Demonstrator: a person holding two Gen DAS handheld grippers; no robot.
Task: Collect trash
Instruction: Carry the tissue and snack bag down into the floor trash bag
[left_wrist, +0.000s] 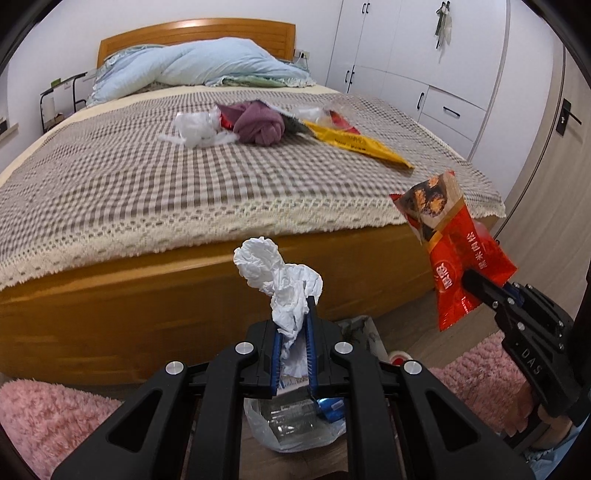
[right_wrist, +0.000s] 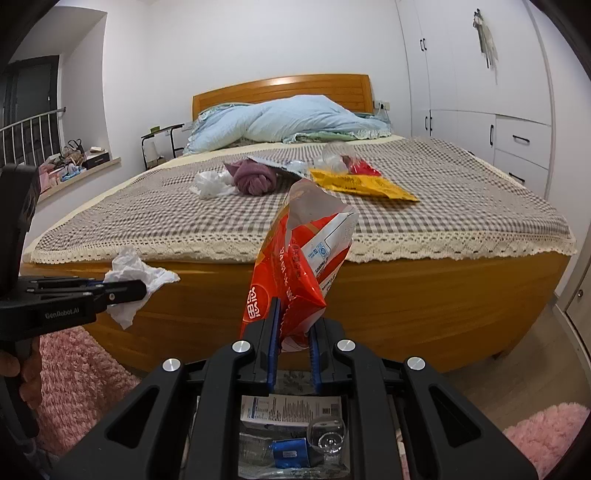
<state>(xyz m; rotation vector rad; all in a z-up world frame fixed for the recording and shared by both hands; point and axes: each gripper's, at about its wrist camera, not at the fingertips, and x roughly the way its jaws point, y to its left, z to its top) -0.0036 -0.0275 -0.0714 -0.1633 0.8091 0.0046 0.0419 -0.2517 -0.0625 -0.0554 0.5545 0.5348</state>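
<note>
Now left tool pinching tissue, right tool clamping wrapper

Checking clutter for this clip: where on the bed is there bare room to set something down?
Free: the checked bedspread between the lace edge and the white plastic. Crowded: mid-bed, where that plastic, the purple cloth and the yellow wrapper cluster; the blue duvet fills the head.

**Bright room, soft light, fisheye bend**

Both views are evenly lit from overhead, with a glare streak on the headboard and small highlights on the wardrobe. Shadows are faint. The bed cover is smeared with motion blur. Straight edges bow strongly towards the frame sides, and the corners are cut off in black.
</note>
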